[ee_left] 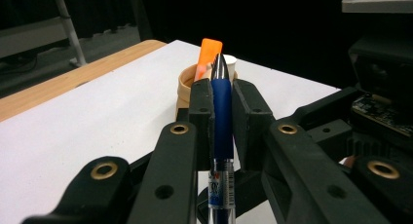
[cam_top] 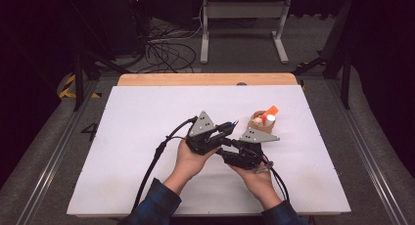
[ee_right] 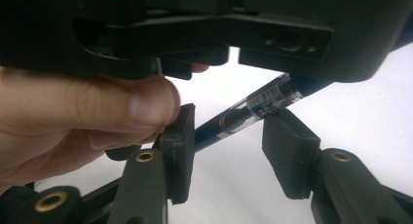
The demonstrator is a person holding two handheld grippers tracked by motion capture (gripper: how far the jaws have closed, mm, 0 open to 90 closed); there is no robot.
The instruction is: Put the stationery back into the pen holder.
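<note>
Firmly clamped in the left hand-held gripper (ee_left: 223, 95), slim blue pen (ee_left: 222, 112); right hand-held gripper (ee_right: 229, 141) apart.

The pen (ee_left: 222, 112) has a matt blue rubbery grip, clear glossy plastic barrel and shiny metal tip. Matt black plastic tongs (ee_left: 223, 117) carry brass-coloured rivets. The surface (cam_top: 147, 137) looks matt white, edged in wood.
</note>
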